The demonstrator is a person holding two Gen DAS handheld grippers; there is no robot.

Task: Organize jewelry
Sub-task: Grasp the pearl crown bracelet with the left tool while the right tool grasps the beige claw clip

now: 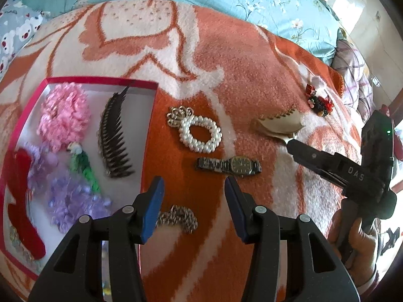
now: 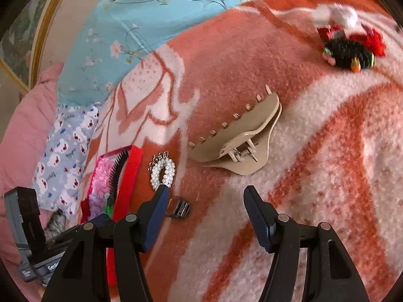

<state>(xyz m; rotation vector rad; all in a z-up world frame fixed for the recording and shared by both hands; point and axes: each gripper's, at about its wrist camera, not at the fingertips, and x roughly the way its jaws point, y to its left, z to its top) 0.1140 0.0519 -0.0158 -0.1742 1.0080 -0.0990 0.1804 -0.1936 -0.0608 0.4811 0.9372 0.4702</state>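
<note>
Jewelry lies spread on an orange blanket (image 1: 226, 58): a pearl ring (image 1: 199, 133), a watch (image 1: 230, 166) and a chain (image 1: 177, 217) just beside a red box (image 1: 100, 80) that holds hair pieces. The left gripper (image 1: 194, 196) hangs above the chain, fingers apart and empty. The right gripper (image 2: 205, 206) has its fingers apart too, nothing between them, pointing at a beige claw clip (image 2: 239, 138).
</note>
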